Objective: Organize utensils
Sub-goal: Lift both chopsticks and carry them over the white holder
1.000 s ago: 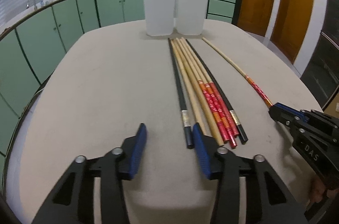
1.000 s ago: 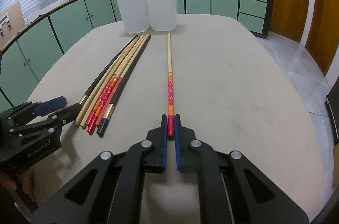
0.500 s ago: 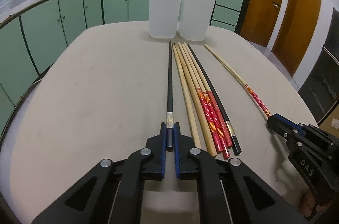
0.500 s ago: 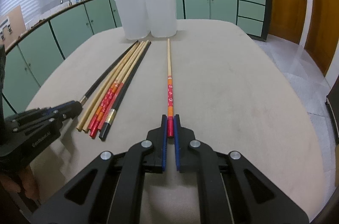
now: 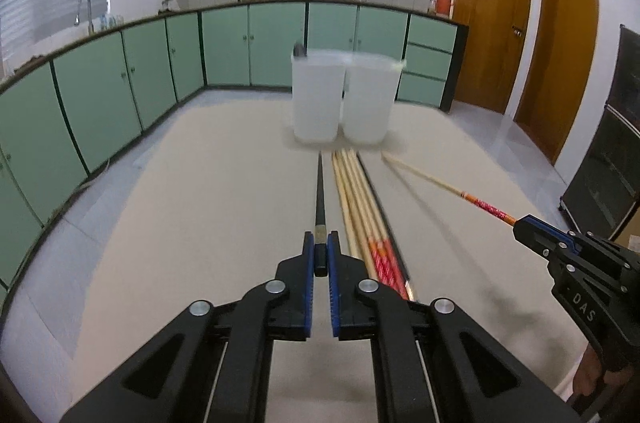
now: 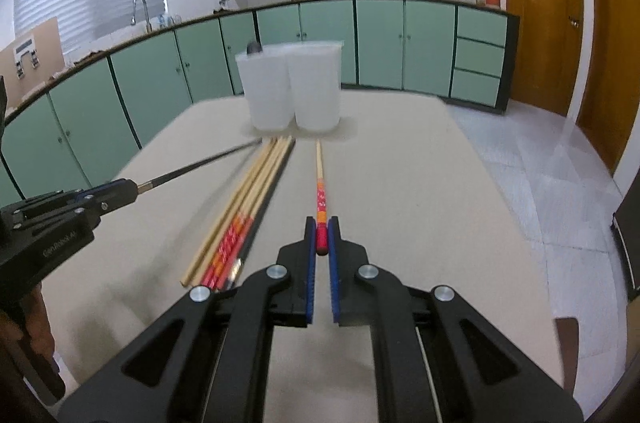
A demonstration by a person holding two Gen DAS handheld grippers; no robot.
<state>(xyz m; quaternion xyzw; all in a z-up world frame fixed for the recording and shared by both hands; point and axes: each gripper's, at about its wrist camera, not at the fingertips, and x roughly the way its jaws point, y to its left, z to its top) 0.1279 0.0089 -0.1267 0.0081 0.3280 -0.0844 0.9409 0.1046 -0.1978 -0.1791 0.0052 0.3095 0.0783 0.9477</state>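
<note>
My left gripper [image 5: 320, 255] is shut on the butt end of a black chopstick [image 5: 320, 199] and holds it lifted, tip pointing toward two white containers [image 5: 340, 103]. My right gripper [image 6: 321, 243] is shut on the red end of a bamboo chopstick [image 6: 320, 183], also raised. Several chopsticks [image 5: 360, 211] lie bundled on the beige table between the two grippers; they also show in the right wrist view [image 6: 248, 207]. Each gripper shows in the other's view: the right one [image 5: 524, 227] and the left one [image 6: 120, 193].
The two white containers [image 6: 296, 95] stand side by side at the table's far end [image 6: 400, 151]. Green cabinets [image 5: 120, 83] run behind and to the left. Wooden doors [image 5: 560, 55] are at the right.
My left gripper closed on the black chopstick and lifted it. My right gripper, holding the red-ended chopstick, lifted too. Both views now sit higher and look more level.
</note>
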